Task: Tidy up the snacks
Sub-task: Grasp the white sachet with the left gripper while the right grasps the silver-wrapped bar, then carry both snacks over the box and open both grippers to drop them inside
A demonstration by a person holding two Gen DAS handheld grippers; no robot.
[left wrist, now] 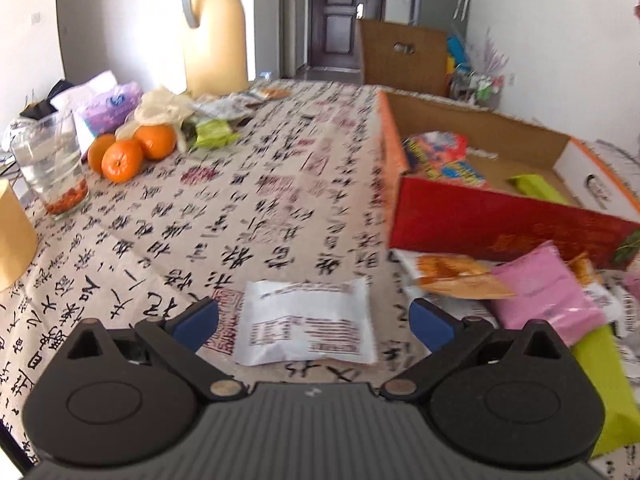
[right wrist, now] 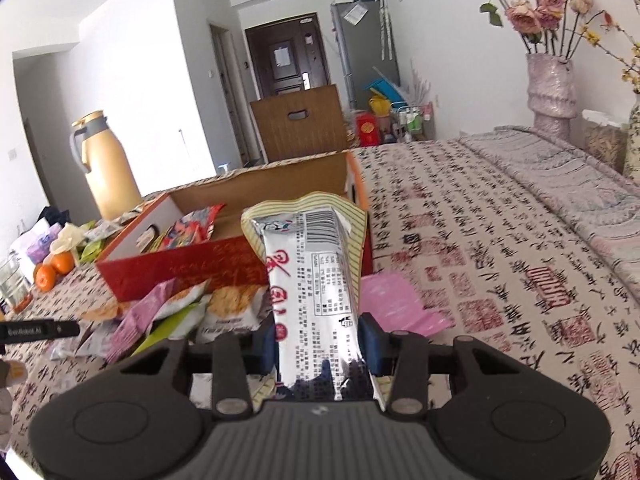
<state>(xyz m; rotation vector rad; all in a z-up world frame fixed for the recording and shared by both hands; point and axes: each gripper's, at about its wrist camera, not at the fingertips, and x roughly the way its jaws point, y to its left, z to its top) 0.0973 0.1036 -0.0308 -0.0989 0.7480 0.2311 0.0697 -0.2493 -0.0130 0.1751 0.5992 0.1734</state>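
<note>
My left gripper (left wrist: 314, 322) is open, low over the table, with a white snack packet (left wrist: 306, 322) lying flat between its blue fingertips. My right gripper (right wrist: 318, 344) is shut on a silver and striped snack packet (right wrist: 316, 276) and holds it upright above the table, in front of the open cardboard box (right wrist: 180, 268). The box, with red front and orange sides, also shows in the left wrist view (left wrist: 504, 236) and holds several snack packets (left wrist: 440, 154). A pile of loose snacks (left wrist: 520, 288) lies before the box; it also shows in the right wrist view (right wrist: 176, 312).
At the far left stand a yellow thermos jug (left wrist: 216, 32), three oranges (left wrist: 132, 150), a glass with water (left wrist: 50, 168), tissue packs and small wrappers. A flower vase (right wrist: 552, 88) stands at the table's far right. A brown box sits beyond the table (left wrist: 404, 56).
</note>
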